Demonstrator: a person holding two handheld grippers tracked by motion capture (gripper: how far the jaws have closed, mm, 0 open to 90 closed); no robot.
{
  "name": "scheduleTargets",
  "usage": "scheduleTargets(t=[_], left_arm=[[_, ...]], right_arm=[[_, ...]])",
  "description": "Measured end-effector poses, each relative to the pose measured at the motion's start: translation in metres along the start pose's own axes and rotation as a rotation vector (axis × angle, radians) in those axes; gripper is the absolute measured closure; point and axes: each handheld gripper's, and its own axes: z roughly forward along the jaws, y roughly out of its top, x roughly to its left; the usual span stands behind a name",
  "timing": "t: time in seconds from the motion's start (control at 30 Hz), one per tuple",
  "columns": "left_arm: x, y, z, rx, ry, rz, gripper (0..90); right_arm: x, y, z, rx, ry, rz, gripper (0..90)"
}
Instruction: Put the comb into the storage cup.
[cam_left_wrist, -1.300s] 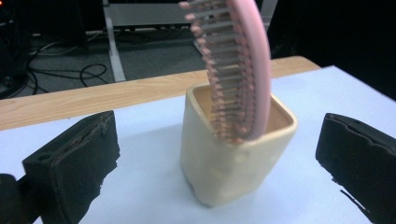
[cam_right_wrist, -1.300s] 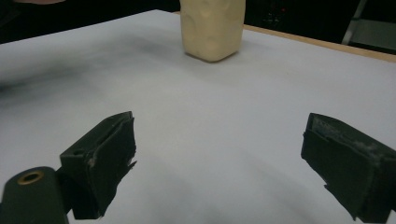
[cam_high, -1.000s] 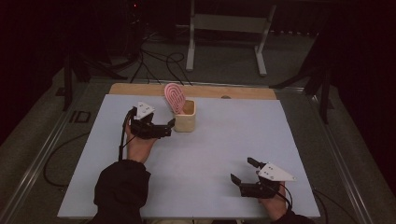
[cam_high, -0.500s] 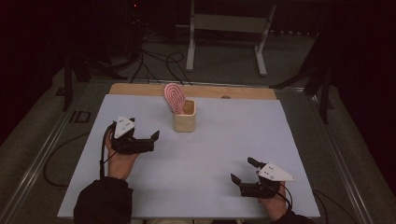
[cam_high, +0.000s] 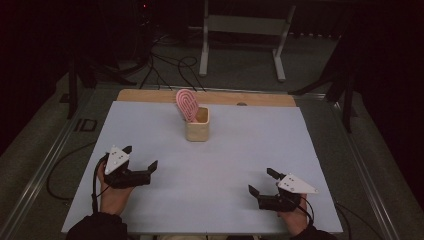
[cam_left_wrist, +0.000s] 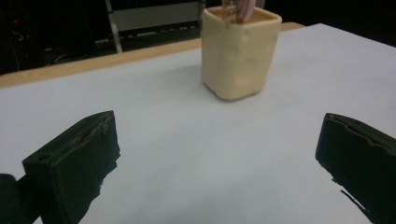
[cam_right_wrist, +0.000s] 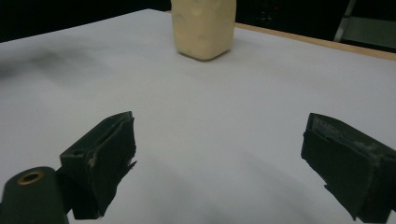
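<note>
Square tan holder (cam_high: 198, 129) stands upright, pink slotted spatula (cam_high: 187, 104) inside.

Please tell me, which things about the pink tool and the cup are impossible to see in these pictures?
- Pink tool: in the high view the cup wall hides its lower part; its slotted pattern is too small to read.
- Left gripper view: the top edge cuts off the pink tool.
- Right gripper view: the top edge cuts off the cup rim.
- Cup bottom inside: hidden by its walls.
</note>
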Motion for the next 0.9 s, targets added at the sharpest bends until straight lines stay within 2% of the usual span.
scheduleTargets(t=[0.17, 0.37, 0.53, 0.7, 0.9], left_arm=[[-0.003, -0.018, -0.006, 0.004, -0.007, -0.005, 0.0], [-0.002, -0.031, -0.011, -0.003, -0.027, 0.006, 0.0], [-0.002, -0.037, -0.016, -0.005, -0.032, 0.003, 0.0], [-0.001, -0.04, -0.024, -0.016, -0.027, 0.006, 0.0], [0.001, -0.044, -0.026, -0.021, -0.025, -0.01, 0.0]], right_arm=[[-0.002, 0.002, -0.002, -0.009, -0.01, 0.004, 9.7], [-0.007, 0.006, -0.006, -0.031, -0.025, 0.018, 9.7], [-0.01, 0.012, -0.01, -0.051, -0.037, 0.023, 9.7], [-0.009, 0.018, -0.011, -0.063, -0.024, 0.012, 9.7], [-0.013, 0.019, -0.012, -0.056, -0.034, 0.013, 9.7]])
